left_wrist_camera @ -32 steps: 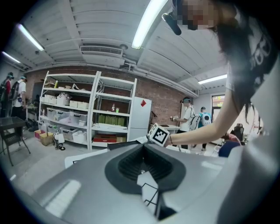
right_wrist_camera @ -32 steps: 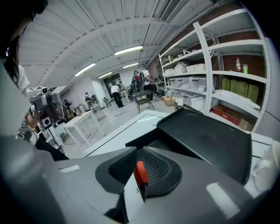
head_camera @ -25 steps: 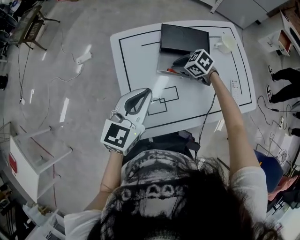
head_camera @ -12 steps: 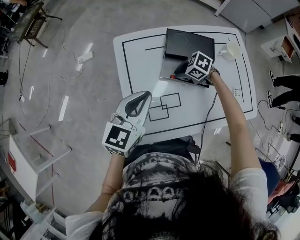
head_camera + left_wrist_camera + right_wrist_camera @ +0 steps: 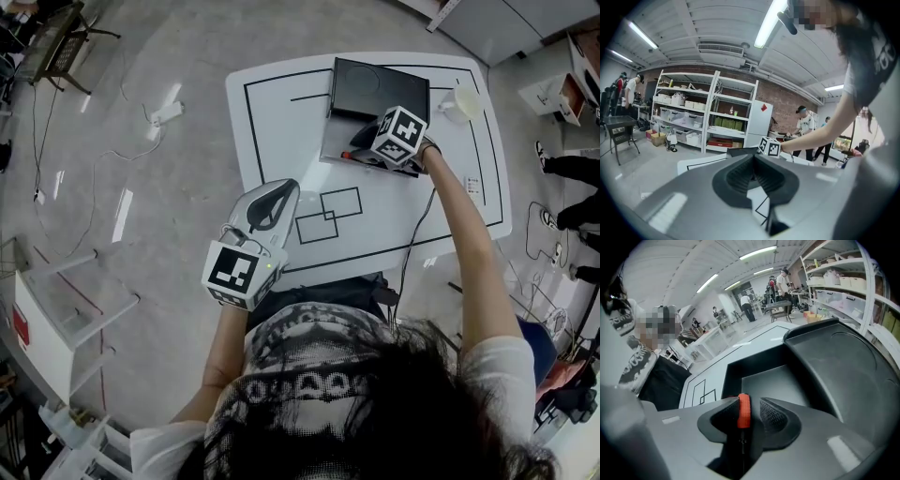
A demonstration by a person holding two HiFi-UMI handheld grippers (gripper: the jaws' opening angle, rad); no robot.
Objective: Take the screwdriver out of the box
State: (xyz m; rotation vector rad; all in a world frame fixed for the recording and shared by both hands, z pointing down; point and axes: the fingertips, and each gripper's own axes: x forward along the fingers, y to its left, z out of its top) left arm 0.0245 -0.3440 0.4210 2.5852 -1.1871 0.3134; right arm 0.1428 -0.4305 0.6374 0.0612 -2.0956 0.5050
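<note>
The right hand-held gripper, whose jaws have just been opening and stand wide around the orange screwdriver in the box, should close squarely on the handle, then lift straight.

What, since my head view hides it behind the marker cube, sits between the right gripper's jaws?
Observer: The screwdriver. Its orange handle stands between the jaws of the right gripper.
Operator: Is it clamped?
Observer: No. The handle lies against one jaw with a gap to the other, and the jaws have just been opening.
</note>
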